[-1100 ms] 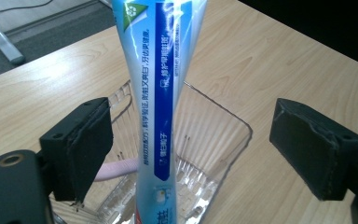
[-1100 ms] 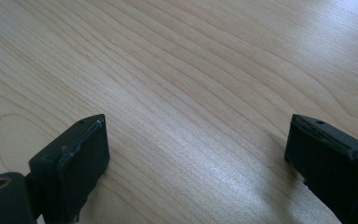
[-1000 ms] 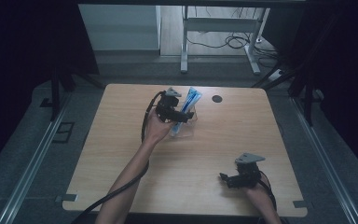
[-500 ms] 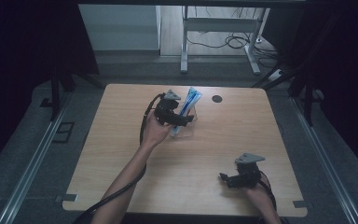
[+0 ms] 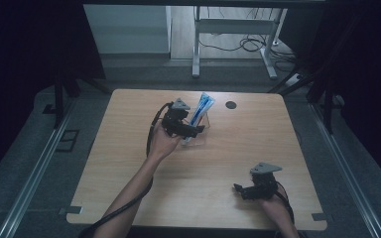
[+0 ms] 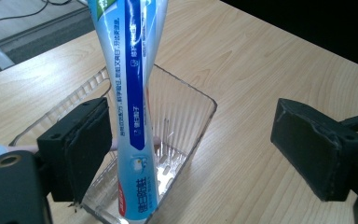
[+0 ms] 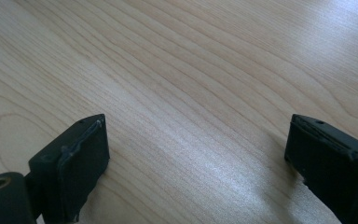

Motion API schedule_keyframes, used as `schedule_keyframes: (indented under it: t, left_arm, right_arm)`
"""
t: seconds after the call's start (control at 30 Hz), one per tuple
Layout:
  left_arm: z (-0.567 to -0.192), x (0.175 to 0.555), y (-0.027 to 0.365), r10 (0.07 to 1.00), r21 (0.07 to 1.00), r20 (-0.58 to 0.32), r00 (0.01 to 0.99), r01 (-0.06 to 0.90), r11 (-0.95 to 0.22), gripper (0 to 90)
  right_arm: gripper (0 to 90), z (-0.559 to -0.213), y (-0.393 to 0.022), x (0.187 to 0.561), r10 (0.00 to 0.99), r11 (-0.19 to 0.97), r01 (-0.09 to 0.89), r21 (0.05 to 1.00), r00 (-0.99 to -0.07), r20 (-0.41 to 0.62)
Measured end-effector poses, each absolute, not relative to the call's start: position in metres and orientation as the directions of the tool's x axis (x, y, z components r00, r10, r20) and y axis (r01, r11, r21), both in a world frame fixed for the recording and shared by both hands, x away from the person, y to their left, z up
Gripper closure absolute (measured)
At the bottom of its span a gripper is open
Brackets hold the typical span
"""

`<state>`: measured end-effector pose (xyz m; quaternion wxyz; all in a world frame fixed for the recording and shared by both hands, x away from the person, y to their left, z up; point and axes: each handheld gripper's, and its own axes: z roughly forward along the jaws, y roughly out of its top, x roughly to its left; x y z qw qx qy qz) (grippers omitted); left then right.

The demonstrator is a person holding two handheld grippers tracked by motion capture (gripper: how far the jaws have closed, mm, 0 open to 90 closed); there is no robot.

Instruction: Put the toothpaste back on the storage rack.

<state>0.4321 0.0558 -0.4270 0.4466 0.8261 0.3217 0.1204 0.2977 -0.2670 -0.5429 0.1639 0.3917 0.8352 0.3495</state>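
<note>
L gripper (image 6: 186, 154) jaws spread, blue-white toothpaste tube (image 6: 133, 112) standing in clear plastic box (image 6: 193, 121) just inside its L jaw, apparently just released. Next: back away w/o tipping it. R gripper (image 7: 196, 163) jaws spread, idle over bench (image 7: 191, 70).

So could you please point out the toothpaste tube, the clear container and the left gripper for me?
toothpaste tube (image 6: 133, 107): left gripper view, blue stripe on its body.
clear container (image 6: 200, 100): left gripper view, far rim corner.
left gripper (image 5: 198, 130): high view, between its open jaws.
</note>
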Motion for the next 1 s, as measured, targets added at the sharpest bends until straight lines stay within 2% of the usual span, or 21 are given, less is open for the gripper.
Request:
schedule_keyframes:
  t: [0.33, 1.0]
  left_arm:
    - [-0.431, 0.428, 0.063, 0.625, 0.820, -0.118, 0.772, 0.431, -0.377, 12.8]
    - [-0.435, 0.406, 0.082, 0.627, 0.828, -0.110, 0.771, 0.420, -0.371, 12.9]
  right_arm:
    - [6.1, -0.543, -0.267, 0.298, 0.769, 0.449, 0.539, 0.712, -0.639, 0.000]
    - [6.1, -0.543, -0.267, 0.298, 0.769, 0.449, 0.539, 0.712, -0.639, -0.001]
